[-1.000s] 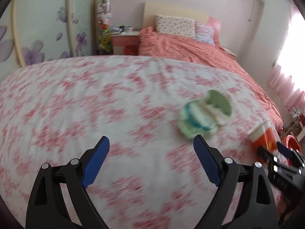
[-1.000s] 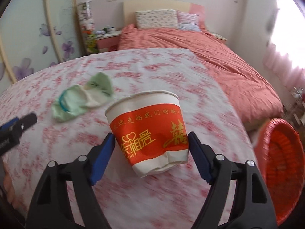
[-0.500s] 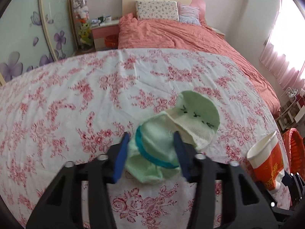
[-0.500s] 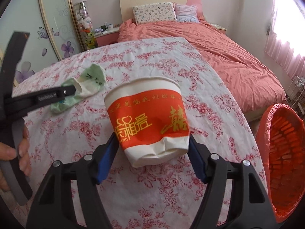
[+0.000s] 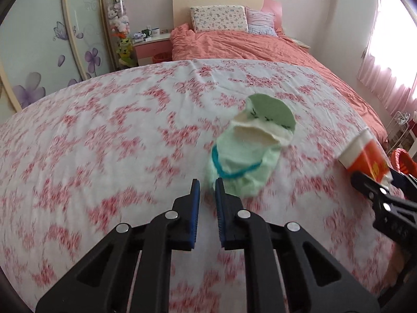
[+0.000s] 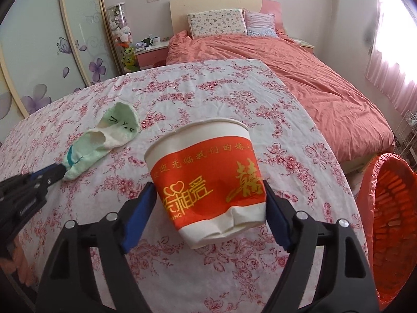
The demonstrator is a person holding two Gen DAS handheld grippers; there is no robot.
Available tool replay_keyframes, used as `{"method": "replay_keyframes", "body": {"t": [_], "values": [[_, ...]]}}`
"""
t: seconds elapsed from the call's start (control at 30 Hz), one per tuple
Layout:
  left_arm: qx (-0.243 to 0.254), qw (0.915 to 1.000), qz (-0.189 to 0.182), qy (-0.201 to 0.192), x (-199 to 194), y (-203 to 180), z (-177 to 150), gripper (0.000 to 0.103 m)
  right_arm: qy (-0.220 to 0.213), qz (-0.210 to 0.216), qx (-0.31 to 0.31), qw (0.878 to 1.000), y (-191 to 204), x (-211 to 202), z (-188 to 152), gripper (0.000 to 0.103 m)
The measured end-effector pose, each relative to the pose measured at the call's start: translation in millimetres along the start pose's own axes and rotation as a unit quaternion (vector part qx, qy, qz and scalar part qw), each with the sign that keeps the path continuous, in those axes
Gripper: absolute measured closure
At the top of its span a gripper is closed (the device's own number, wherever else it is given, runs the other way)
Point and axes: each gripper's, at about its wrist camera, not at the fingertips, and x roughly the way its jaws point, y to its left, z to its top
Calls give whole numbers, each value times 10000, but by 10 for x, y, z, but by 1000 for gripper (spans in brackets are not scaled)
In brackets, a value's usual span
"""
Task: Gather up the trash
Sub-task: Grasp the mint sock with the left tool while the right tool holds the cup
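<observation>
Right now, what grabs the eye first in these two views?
The red and white paper cup fills the middle of the right wrist view, clamped in the right claw above the floral sheet. Left of it, the left claw has just been closing and pinches the cuff of a pale green sock. An orange basket waits at the right edge.

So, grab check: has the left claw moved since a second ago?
Yes: the left claw came rightward over the floral sheet, jaws just closing on sock.
</observation>
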Motion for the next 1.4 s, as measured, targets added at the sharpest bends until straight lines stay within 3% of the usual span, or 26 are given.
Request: {"method": "replay_keyframes", "body": {"t": [0.3,0.33,0.4,0.43,0.47,0.57,0.83,1.03,1.17,1.33,1.4], "values": [[-149,9994,-293,-53,-246,67,-177,89,-21,10,-66,10000,27,-194,-193,26],[-184,9993,-306,-78,-249,60,-157,84,-23,9,-53,10000,17,-201,-201,26],[-362,9986,-370,-131,-239,69,-71,43,-35,26,-1,10000,3,-213,-188,26],[-422,9981,-416,-184,-236,64,-24,34,-48,30,22,10000,-2,-218,-173,26],[-437,9977,-442,-254,-223,35,30,26,-54,31,33,10000,-9,-215,-165,26],[-214,9985,-465,-200,-112,-138,167,19,-56,51,77,9999,-37,-196,-121,26],[385,9992,-22,64,290,-445,342,18,-46,34,161,9999,-115,-125,-76,26],[251,9993,7,287,455,-409,380,18,-45,74,205,9998,-151,-59,-28,25],[282,9994,-11,210,444,-402,352,18,-30,72,208,9998,-150,0,7,21],[244,9995,-142,131,413,-387,338,27,-53,163,275,9995,-177,36,56,19],[236,9995,-174,96,398,-387,350,38,-33,157,268,9995,-169,47,62,22]]}}
